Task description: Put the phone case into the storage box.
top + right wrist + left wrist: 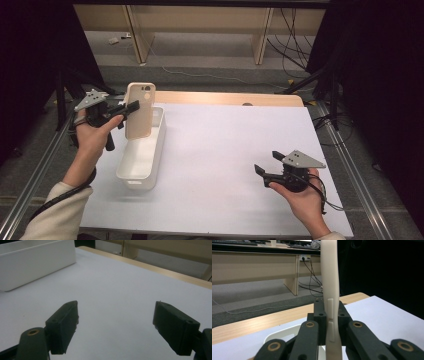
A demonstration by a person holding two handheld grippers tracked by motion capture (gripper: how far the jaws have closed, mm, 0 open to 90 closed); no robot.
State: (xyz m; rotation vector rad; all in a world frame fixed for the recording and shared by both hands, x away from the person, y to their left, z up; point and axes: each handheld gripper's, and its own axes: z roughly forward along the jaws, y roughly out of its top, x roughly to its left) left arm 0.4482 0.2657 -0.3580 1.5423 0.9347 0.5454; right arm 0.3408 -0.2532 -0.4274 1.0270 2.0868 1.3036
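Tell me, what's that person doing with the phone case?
A person holds a gripper in each hand. The left gripper is clamped on a beige phone case, holding it upright over a white bin on the white table. The right gripper sits open and holds nothing, off to the side.

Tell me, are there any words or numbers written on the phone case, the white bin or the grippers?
None can be read.
Beige soft phone case, clamped upright in the left hand-held gripper: plain, no print.
White plastic rectangular bin: plain.
Right hand-held gripper, jaws open: no label visible.
White table cover: blank.
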